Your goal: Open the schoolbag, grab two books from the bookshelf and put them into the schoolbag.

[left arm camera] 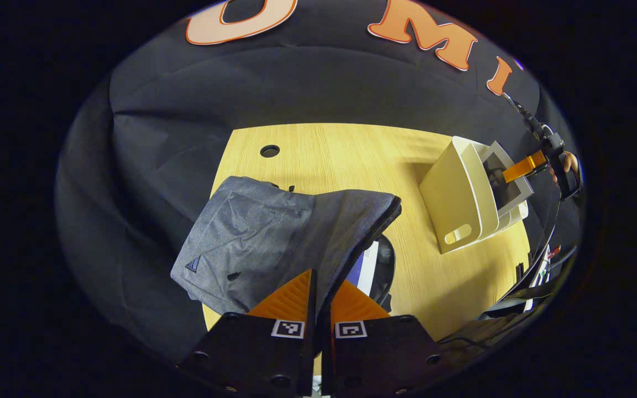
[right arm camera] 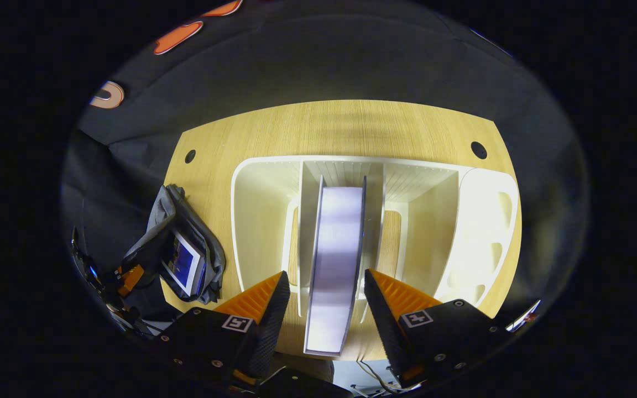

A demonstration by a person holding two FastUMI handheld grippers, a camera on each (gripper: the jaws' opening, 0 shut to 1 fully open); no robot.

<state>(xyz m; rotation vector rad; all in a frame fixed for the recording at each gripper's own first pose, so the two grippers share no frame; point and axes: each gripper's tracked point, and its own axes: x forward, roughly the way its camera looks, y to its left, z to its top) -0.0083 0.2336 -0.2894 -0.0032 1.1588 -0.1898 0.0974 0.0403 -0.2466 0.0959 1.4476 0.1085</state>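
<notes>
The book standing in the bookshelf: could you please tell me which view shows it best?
The right gripper view: the book stands upright in the bookshelf's middle slot, between the open jaws. The left gripper view shows only its cover far off, partly behind the shelf wall.

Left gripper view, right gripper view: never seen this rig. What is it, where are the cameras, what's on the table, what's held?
There is no robot arm. A person holds a two-finger tool in each hand, and a fisheye camera rides on each one, looking forward along its fingers at the bottom of the picture.

In the left gripper view, the left tool is pinched shut on the edge of the grey schoolbag, holding it open on the wooden table.

In the right gripper view, the right tool is open, with one finger on each side of an upright book in the white bookshelf. It does not grip the book yet. At the left of that view, the bag already has another book inside.
</notes>
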